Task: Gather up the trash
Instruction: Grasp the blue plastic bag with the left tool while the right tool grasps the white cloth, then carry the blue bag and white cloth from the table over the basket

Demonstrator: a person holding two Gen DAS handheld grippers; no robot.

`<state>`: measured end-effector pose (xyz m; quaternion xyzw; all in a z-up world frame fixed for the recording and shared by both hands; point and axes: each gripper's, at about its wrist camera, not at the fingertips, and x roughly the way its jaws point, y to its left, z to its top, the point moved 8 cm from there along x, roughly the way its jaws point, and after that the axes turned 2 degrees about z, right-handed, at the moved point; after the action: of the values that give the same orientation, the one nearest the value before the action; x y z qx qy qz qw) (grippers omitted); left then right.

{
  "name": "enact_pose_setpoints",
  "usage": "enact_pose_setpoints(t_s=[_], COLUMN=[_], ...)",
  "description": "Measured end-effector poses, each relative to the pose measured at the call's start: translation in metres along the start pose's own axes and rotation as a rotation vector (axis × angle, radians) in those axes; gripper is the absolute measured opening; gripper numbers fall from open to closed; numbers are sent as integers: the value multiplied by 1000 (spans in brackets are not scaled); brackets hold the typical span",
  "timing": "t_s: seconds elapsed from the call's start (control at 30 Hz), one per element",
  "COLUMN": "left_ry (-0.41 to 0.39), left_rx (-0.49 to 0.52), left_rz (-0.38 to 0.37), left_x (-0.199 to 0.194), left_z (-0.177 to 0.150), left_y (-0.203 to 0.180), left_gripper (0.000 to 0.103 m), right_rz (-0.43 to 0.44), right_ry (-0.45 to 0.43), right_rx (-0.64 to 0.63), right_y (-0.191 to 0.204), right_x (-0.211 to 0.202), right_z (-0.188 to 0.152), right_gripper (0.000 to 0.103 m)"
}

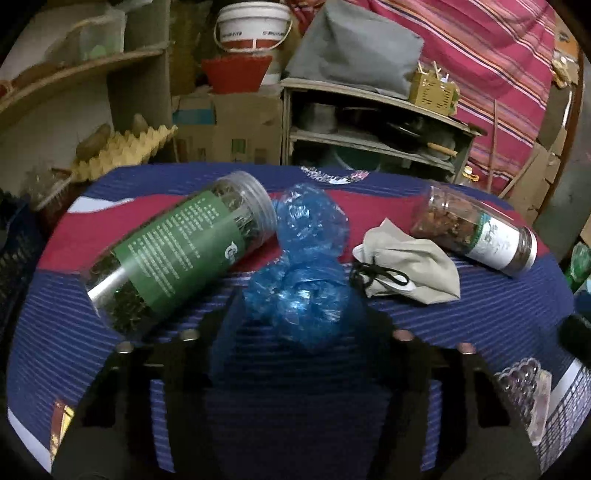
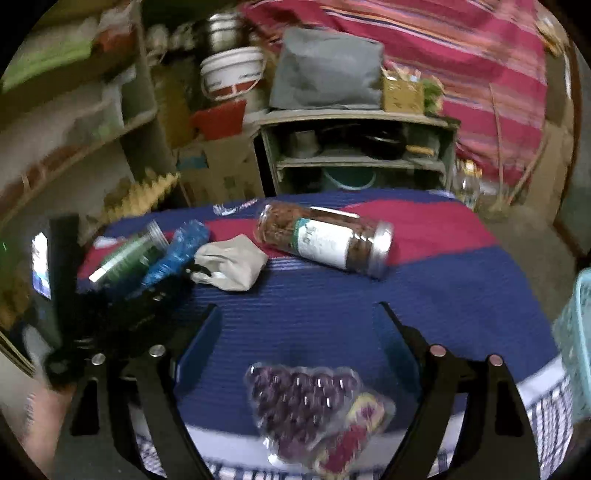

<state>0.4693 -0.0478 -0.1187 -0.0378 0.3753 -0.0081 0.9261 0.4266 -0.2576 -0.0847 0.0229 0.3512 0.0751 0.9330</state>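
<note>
A crumpled blue plastic bag [image 1: 301,266] lies mid-table; my left gripper [image 1: 299,314] is open with its fingers either side of the bag's near end. A green-labelled clear jar [image 1: 177,251] lies on its side to the left. A grey drawstring pouch [image 1: 410,264] and a white-labelled jar [image 1: 476,236] lie to the right. My right gripper [image 2: 299,314] is open above the cloth, with a clear blister pack of purple beads [image 2: 306,406] between its arms near the front edge. The bag [image 2: 177,251], pouch [image 2: 231,264] and white-labelled jar [image 2: 328,240] also show there.
The table wears a blue and red striped cloth [image 1: 295,406]. Behind stand a wooden shelf unit [image 1: 369,125], cardboard boxes [image 1: 236,125], a white bucket [image 1: 253,26] and egg trays [image 1: 125,147]. A light blue basket [image 2: 576,339] sits at the table's right edge.
</note>
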Motion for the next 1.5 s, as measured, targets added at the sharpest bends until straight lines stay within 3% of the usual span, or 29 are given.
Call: enact_pose_setpoints(t_s=[0.13, 0.2, 0.33, 0.43, 0.53, 0.6, 0.63, 0.67, 0.73, 1.0, 1.13, 1.23, 1.33, 1.5], left_ry=[14, 8, -13, -72, -109, -94, -89, -90, -104, -154, -206, -210, -200, -227], left_rx=[-1, -6, -48, -27, -16, -38, -52, -56, -56, -61, 33, 65, 51, 71], left_rz=[-39, -52, -92, -100, -91, -84, -91, -90, -81, -88, -71, -78, -104, -92], left_x=[2, -1, -25, -55, -67, -64, -64, -65, -70, -104, -139, -156, -168, -176], left_z=[-2, -2, 0, 6, 11, 10, 10, 11, 14, 18, 6, -11, -25, -23], left_y=[0, 1, 6, 4, 8, 15, 18, 20, 25, 27, 3, -9, -13, -19], left_gripper=[25, 22, 20, 20, 20, 20, 20, 20, 20, 20, 20, 20, 20, 20], right_rz=[29, 50, 57, 75, 60, 33, 37, 42, 66, 37, -24, -34, -77, -69], right_ry=[39, 50, 88, 125, 130, 168, 211, 213, 177, -54, -126, -169, -187, -195], right_rx=[-18, -9, -18, -7, -32, -49, -52, -54, -32, 12, 85, 96, 102, 95], right_y=[11, 14, 21, 27, 37, 40, 42, 44, 43, 14, -28, -50, -70, -77], right_x=[27, 38, 65, 80, 87, 97, 105, 106, 92, -43, -100, -130, -143, -142], right_z=[5, 10, 13, 11, 17, 15, 11, 10, 13, 8, -19, -18, -29, -23], right_gripper=[82, 82, 80, 71, 70, 48, 19, 19, 7, 6, 7, 7, 7, 7])
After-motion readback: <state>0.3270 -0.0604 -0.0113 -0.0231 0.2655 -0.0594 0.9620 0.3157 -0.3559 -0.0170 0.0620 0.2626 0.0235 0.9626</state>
